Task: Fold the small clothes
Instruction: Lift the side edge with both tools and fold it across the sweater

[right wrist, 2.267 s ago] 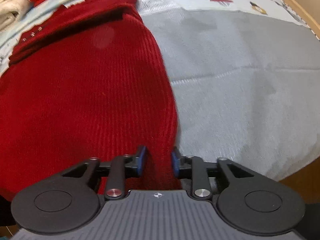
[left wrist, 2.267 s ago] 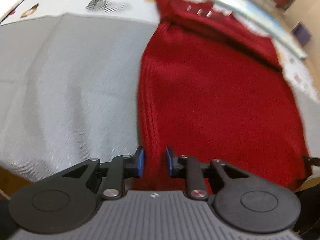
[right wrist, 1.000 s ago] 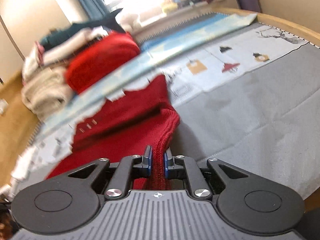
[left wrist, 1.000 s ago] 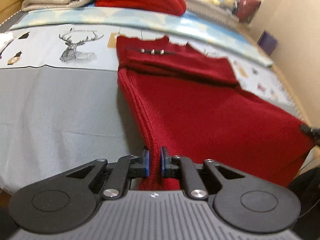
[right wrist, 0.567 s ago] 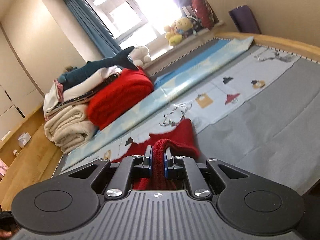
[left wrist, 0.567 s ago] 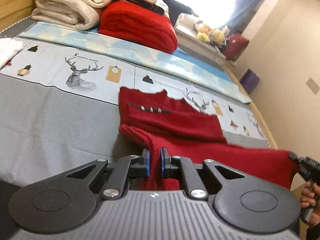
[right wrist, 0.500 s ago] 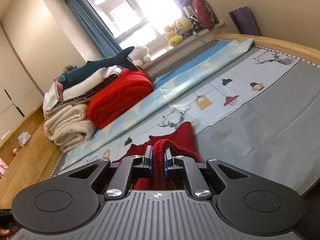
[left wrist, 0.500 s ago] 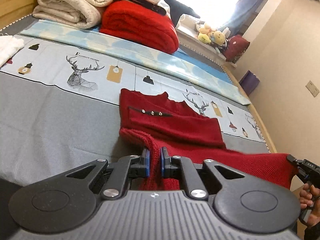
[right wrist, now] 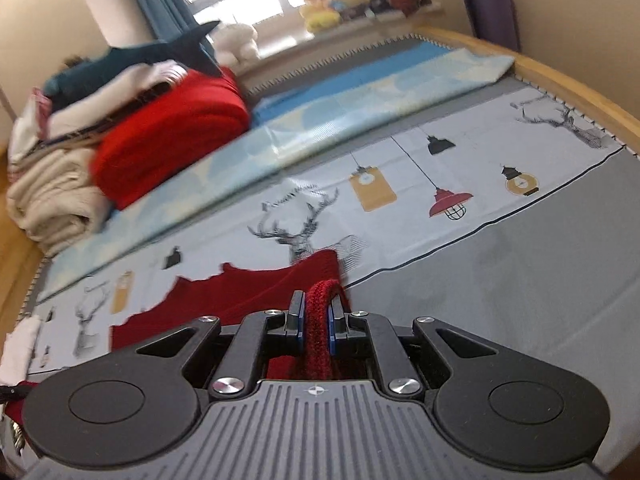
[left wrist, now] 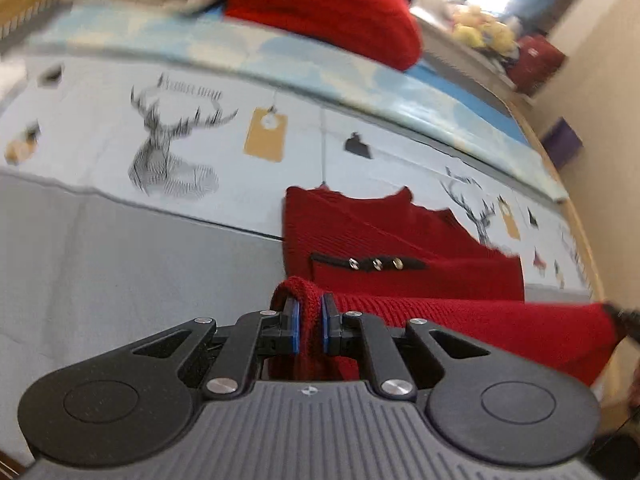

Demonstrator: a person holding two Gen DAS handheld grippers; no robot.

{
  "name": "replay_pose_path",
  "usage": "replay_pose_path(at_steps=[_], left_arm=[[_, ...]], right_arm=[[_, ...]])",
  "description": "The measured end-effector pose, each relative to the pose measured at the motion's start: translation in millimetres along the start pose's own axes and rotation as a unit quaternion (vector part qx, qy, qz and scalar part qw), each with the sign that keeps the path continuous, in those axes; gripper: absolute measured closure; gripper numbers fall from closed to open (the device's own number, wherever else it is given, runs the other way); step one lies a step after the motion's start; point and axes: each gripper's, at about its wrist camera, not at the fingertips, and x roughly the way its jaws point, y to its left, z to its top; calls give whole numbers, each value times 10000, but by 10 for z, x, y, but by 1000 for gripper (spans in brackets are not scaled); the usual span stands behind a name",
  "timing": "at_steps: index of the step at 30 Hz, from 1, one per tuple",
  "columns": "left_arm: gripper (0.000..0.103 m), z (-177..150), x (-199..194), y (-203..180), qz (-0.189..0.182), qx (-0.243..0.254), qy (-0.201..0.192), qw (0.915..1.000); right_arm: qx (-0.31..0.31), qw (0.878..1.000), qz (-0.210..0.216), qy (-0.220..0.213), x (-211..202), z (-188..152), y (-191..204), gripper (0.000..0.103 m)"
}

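A small red knit sweater [left wrist: 400,240] lies on the bed, its collar end far from me, with a black strip of three snaps [left wrist: 372,264]. My left gripper [left wrist: 307,322] is shut on the hem's left corner, lifted above the bed. The raised hem stretches right to the other gripper's tip [left wrist: 620,316]. In the right wrist view my right gripper [right wrist: 316,324] is shut on the hem's right corner, and the sweater [right wrist: 248,292] spreads to the left below it.
The bed has a grey cover [left wrist: 120,264] and a pale sheet with deer prints [right wrist: 400,184]. Folded blankets, a red one [right wrist: 172,132] among them, are stacked at the back. Plush toys [right wrist: 332,12] sit on the windowsill. A wooden bed edge [right wrist: 560,76] runs at right.
Both grippers have carried the pinched hem forward over the sweater toward the collar end. The views tilted down toward the bed. Both stay shut on the hem.
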Motion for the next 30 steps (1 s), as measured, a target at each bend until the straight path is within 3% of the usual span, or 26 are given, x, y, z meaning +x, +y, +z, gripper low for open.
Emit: replay_pose_path(at_steps=[2,7,14,22,27,30], left_arm=[[92,75,211,113,23,-197,170,9997],[92,113,521,156,224,-52,476,9986],[92,215,743,157,372,-164,585,9975],[90,249,891,156,433,-263,787,9956],[74,198,856,199,328,-350,907,9947],[73,144,857,201,274,-318,1060,9935]], right_arm=[[-87,9997,31,237,275,80,7,93],[-424,9958,-277,757,869,75,41,93],[-358,9926,-532,1030,1365,136,27,93],[-442,9894,-668,1207,1576,104,44,91],[-437,9885,-424,1381,1529,62,28,79],[-487,9860,-310,1566,1500,8,21,71]])
